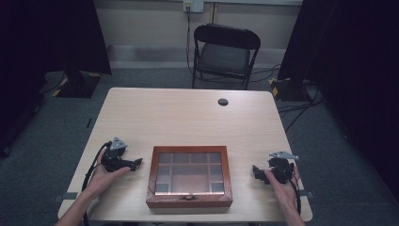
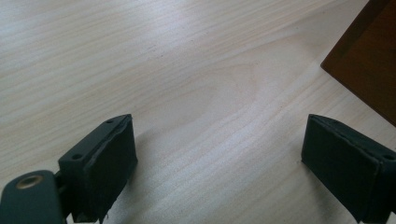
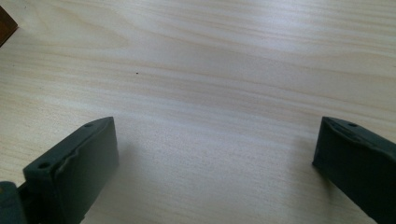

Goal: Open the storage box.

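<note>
**Wooden box between two open grippers on the bench**

A shut wooden box (image 1: 189, 176) with a glass-panelled lid lies flat at the near middle of the bench (image 1: 188, 113), its front edge close to the bench's near edge. Its long axis runs left to right across the high view; the small metal clasp on its front wall faces the person. Through the lid a grid of compartments shows, small ones around a larger central one.

The left gripper (image 1: 135, 164) rests low over the bench just left of the box, pointing toward it; its fingers (image 2: 109, 168) stand wide apart with only bare wood between them. In the left gripper view a corner of the box lies at the upper right, apart from the fingers. The right gripper (image 1: 256, 172) sits to the right of the box, also pointing inward, its fingers (image 3: 77, 170) equally wide and holding nothing.

The bench is pale, light-grained wood with a round dark cable port (image 1: 223, 102) near its far edge. Beyond it stands a black folding chair (image 1: 225, 54) on grey carpet, with dark curtains at both sides and cables trailing on the floor at right.
</note>
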The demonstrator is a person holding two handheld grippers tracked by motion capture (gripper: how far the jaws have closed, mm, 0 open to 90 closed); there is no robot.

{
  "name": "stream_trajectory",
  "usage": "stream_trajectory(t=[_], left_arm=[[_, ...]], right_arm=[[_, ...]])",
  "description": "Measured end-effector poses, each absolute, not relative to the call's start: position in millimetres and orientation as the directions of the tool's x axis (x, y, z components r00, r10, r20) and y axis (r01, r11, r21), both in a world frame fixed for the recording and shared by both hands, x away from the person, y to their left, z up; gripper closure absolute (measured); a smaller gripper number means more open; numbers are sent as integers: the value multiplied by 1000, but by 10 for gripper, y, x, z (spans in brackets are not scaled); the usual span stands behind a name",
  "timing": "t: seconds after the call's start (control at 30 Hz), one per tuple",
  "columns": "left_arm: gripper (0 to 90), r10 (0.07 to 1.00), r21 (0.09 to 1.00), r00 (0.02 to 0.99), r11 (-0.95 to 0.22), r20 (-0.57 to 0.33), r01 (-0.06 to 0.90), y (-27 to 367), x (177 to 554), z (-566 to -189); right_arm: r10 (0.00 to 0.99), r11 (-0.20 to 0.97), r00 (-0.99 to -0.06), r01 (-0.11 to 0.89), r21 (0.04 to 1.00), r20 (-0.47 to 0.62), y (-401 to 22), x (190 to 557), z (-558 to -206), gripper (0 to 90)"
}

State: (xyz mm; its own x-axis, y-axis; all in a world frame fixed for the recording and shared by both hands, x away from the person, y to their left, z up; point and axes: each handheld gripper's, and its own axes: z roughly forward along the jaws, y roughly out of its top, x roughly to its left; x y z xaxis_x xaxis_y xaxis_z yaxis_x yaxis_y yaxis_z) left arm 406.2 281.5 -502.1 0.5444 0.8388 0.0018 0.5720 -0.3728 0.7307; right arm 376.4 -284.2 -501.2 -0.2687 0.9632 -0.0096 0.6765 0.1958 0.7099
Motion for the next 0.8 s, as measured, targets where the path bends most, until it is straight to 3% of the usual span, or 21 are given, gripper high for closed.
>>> stream_trajectory(t=[0.27,0.33,0.37,0.4,0.8], left_arm=[[93,837,729,547,-377,3,571,2819,4064,-5019],[94,837,729,547,-376,3,572,2818,4063,-5019],[94,837,729,547,-376,3,572,2818,4063,-5019],[94,836,728,549,-378,3,572,2820,4065,-5019],[93,836,730,549,-375,-1,572,2820,4065,-5020]], right_arm=[[966,189,-258,677,711,-11,-2813,3757,-5009,9],[962,197,-271,679,707,-7,-2795,3753,-4977,115],[962,197,-271,679,707,-7,-2795,3753,-4977,115],[961,203,-275,676,709,-13,-2781,3748,-4940,203],[908,216,-409,648,731,94,-2670,3734,-4793,241]])
